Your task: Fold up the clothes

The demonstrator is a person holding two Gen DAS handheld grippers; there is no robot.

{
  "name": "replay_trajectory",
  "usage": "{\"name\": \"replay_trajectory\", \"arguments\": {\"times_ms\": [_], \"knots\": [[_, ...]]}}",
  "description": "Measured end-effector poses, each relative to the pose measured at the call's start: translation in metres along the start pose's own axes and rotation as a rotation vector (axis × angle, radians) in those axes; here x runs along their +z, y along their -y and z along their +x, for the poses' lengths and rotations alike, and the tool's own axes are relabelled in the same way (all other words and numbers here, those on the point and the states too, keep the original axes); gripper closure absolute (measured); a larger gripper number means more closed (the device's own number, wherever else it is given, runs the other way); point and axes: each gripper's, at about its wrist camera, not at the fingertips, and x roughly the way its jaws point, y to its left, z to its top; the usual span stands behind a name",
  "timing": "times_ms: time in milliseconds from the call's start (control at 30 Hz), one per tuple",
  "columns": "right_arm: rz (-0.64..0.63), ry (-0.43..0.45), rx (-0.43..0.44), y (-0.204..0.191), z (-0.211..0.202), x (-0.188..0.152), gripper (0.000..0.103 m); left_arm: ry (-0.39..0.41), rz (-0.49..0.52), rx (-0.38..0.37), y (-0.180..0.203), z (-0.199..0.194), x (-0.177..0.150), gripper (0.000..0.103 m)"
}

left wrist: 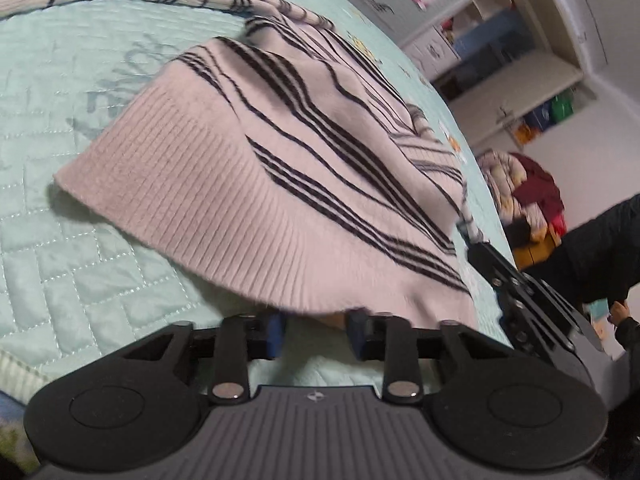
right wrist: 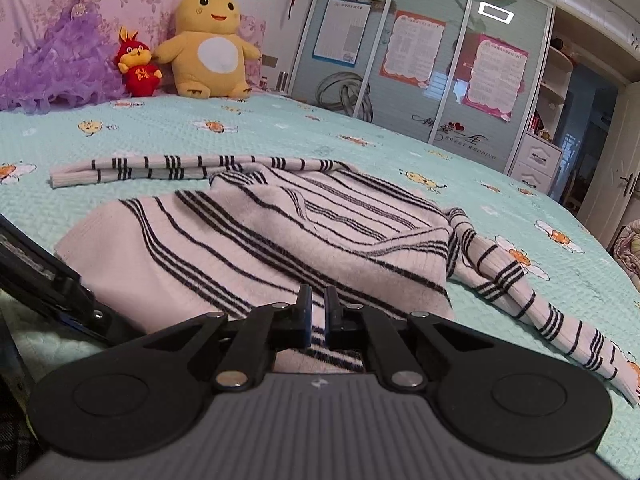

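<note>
So we've got the striped sweater lying rumpled on the mint quilt, one sleeve stretched out behind it. Our right gripper has its fingers pinching the hem. Our left gripper is spread at the ribbed hem, fabric draped between the fingers

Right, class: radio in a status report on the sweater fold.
Right tool shut on sweater hem. Left tool open at hem. Nothing in the way.
</note>
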Motion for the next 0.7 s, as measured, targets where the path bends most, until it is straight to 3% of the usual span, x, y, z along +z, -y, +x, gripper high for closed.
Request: {"name": "replay_trajectory", "arguments": {"times_ms": [233,433,633,700], "knots": [[0.024,0.006,-0.028,0.004,0.0,-0.001,0.099,0.02,-0.087,-0.03,-0.016,0.009,0.013,0.093],[0.05,-0.02,-0.018,-0.003,-0.015,-0.012,0.098,0.003,-0.023,-0.004,-0.01,0.005,0.018,0.095],[0.011,-0.053,0.262,-0.043,-0.04,-0.02,0.097,-0.008,0.059,0.04,0.003,0.004,0.022,0.097],[-0.041,-0.059,0.288,-0.059,-0.035,-0.02,0.097,-0.009,0.08,0.055,0.006,0.004,0.022,0.097]]}}
